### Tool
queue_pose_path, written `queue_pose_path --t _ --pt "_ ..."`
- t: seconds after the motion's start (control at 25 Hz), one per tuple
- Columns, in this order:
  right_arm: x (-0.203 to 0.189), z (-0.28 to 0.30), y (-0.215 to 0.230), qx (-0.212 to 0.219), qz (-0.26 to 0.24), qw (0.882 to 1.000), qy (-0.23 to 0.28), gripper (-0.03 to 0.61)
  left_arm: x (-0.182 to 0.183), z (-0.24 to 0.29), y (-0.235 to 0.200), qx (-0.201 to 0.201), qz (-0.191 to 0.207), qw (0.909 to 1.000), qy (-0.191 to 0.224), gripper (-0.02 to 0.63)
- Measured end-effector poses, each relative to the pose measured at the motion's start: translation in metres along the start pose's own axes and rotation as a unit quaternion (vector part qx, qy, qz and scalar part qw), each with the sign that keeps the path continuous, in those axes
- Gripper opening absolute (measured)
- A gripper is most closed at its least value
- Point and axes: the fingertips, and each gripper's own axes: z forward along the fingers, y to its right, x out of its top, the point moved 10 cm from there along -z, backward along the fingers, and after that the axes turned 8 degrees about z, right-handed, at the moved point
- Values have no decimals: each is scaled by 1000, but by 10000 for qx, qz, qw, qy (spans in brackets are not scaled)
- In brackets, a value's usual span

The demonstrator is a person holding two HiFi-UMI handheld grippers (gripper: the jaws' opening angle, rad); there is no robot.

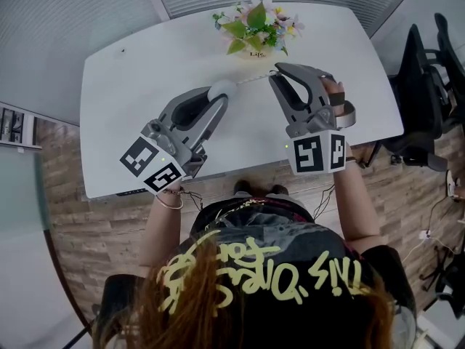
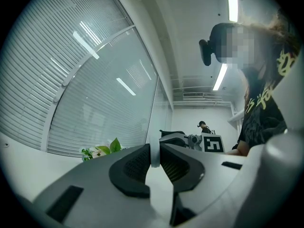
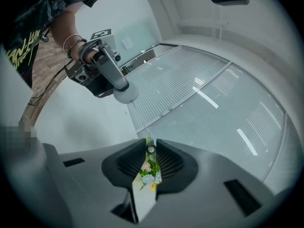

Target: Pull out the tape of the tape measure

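In the head view my left gripper is shut on a round pale tape measure case above the white table. A thin tape runs from the case to my right gripper, which is shut on the tape's end. In the right gripper view the end tab sits pinched between the jaws of my right gripper, and the tape leads up to the case. In the left gripper view the case's white rim is clamped edge-on in my left gripper.
A small pot of artificial flowers stands at the table's far edge, just beyond both grippers. Black office chairs stand to the right of the table. Glass partitions with blinds lie behind it.
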Motion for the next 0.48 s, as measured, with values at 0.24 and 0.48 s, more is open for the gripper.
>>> queue_pose_path --t 0.24,0.48 --pt "5 3 -6 75 -74 9999 53 71 -2 0 -1 -27 -17 10000 6 61" --pt "12 4 -9 106 -99 9999 85 70 -1 -2 -1 -45 -43 10000 18 61"
